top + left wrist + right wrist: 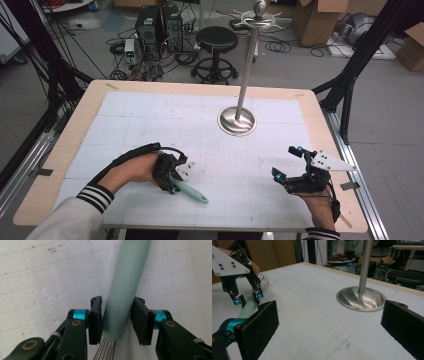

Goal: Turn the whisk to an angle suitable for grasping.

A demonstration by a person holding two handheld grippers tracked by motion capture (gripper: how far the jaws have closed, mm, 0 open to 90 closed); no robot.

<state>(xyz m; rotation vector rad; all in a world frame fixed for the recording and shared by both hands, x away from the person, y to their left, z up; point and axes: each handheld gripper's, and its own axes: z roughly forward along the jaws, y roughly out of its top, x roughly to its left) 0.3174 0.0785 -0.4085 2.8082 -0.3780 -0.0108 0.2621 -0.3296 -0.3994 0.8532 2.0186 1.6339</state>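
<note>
A whisk with a pale green handle point(194, 193) lies on the white gridded mat point(150, 125) near the front left. My left gripper point(173, 187) comes down over the handle's wire end, and its two black pads press the handle point(127, 277) from both sides, shut on it. The whisk's wires point(105, 352) show just below the pads. From the right gripper view, the left gripper point(248, 298) straddles the handle point(245, 311), with the wires point(263, 280) behind it. My right gripper point(285, 161) hovers at the front right, jaws wide open and nothing between them point(329, 325).
A metal pole on a round steel base point(237, 121) stands on the mat right of centre, also seen as the base point(361, 298) ahead of the right gripper. A black stool point(216, 40), boxes and cables sit on the floor beyond the table's far edge.
</note>
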